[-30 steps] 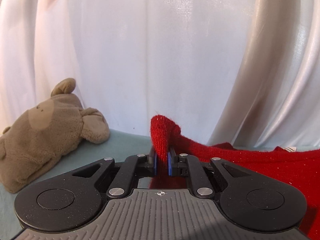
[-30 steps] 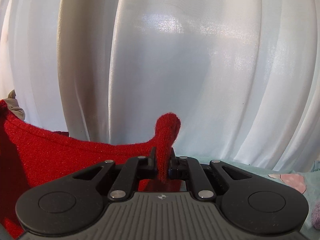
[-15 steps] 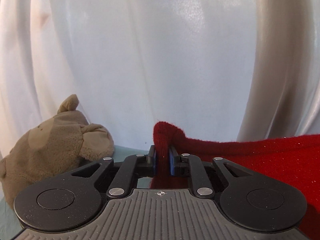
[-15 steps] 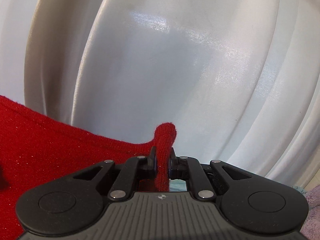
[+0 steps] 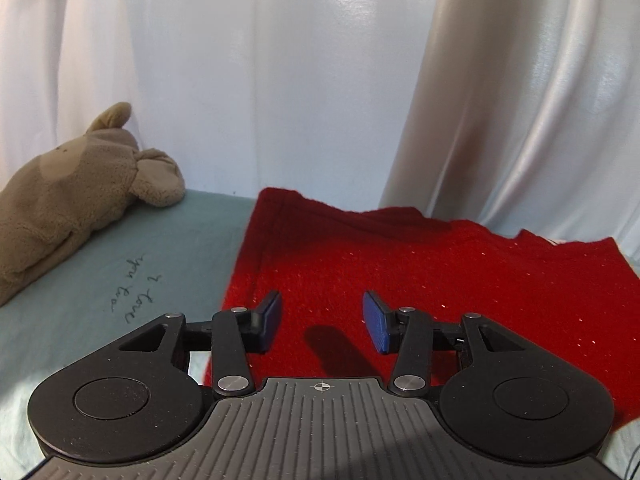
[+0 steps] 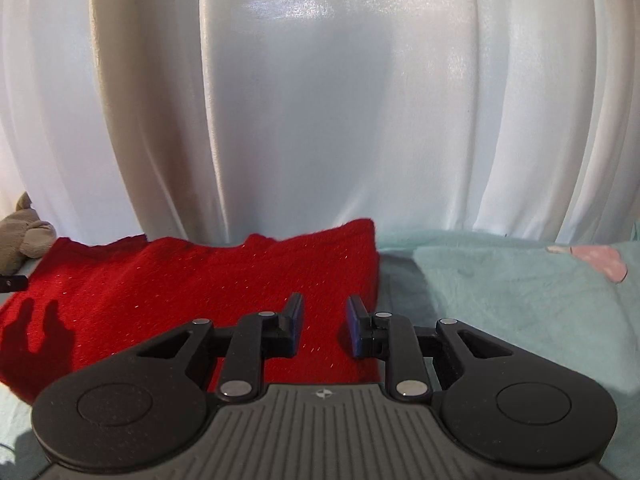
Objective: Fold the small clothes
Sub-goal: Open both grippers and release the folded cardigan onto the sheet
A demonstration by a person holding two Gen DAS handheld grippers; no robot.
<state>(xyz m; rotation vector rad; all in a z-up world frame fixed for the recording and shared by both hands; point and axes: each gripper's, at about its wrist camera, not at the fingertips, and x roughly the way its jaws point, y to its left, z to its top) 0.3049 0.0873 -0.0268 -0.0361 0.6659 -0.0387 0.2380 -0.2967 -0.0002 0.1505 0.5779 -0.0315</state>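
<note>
A red knit garment (image 5: 420,276) lies spread flat on the pale green surface (image 5: 132,256). In the right wrist view the garment (image 6: 208,284) fills the left and middle. My left gripper (image 5: 322,322) is open and empty, just above the garment's near left part. My right gripper (image 6: 322,326) is open and empty, above the garment's near right edge. The shadows of both grippers fall on the red cloth.
A tan plush garment with ears (image 5: 76,192) lies at the left and shows in the right wrist view (image 6: 22,238) at the far left. A pale green fleece with a pink patch (image 6: 588,260) lies right. White curtains (image 5: 304,76) hang close behind.
Both grippers were shut on the red garment's corners and held it up. Now both have opened and let go, and the garment lies flat on the surface.
</note>
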